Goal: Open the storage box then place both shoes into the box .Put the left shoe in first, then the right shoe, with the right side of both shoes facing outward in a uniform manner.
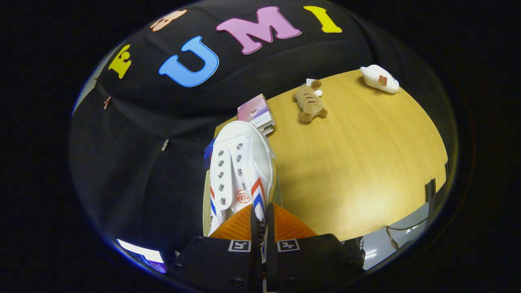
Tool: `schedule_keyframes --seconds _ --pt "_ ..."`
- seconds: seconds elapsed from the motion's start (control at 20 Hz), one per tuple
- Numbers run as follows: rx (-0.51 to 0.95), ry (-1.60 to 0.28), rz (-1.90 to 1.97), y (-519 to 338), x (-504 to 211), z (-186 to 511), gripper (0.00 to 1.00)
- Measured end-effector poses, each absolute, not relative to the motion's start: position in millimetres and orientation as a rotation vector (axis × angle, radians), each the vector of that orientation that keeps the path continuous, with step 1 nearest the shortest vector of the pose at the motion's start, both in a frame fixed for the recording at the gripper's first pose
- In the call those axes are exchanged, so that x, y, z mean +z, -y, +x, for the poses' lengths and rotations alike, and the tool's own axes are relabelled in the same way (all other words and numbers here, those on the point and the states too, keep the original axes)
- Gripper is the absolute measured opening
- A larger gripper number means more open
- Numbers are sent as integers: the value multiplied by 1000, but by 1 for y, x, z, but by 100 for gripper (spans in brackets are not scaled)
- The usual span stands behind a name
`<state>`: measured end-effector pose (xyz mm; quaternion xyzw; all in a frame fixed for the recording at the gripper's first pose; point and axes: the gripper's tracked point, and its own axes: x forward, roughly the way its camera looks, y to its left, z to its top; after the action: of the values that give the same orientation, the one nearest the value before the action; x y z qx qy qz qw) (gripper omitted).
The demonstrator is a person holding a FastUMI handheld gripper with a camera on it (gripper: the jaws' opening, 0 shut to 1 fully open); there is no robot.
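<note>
Gripping white shoe (pixel 240 171) — gripper (pixel 262 221) clamped.

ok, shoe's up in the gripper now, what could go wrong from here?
1. The gripper pinches only a thin edge of the white shoe, which juts far ahead of the fingers; it could twist or slip out.
2. The shoe hangs near the wooden table edge, so a drop might land off it.
3. The stack of small boxes sits just beyond the toe and could get knocked.
</note>
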<state>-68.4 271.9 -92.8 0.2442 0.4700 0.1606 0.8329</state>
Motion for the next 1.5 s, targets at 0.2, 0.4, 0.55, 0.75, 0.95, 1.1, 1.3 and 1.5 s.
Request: schedule_keyframes --seconds 0.2,0.4,0.55,0.75,0.95,1.1,1.3,1.5 --pt "396 -1031 469 -330 -111 -76 8" --pt "409 -1069 407 -366 -138 -73 8" --pt "388 -1089 360 -378 -157 -68 8" --pt "326 -1116 306 -379 -181 -63 8" --pt "346 -1162 259 -383 -192 -78 16" --pt "419 -1120 331 -395 -162 -77 58" --pt "471 -976 296 -368 -122 -58 97" --pt "490 -777 236 -304 -75 -30 99"
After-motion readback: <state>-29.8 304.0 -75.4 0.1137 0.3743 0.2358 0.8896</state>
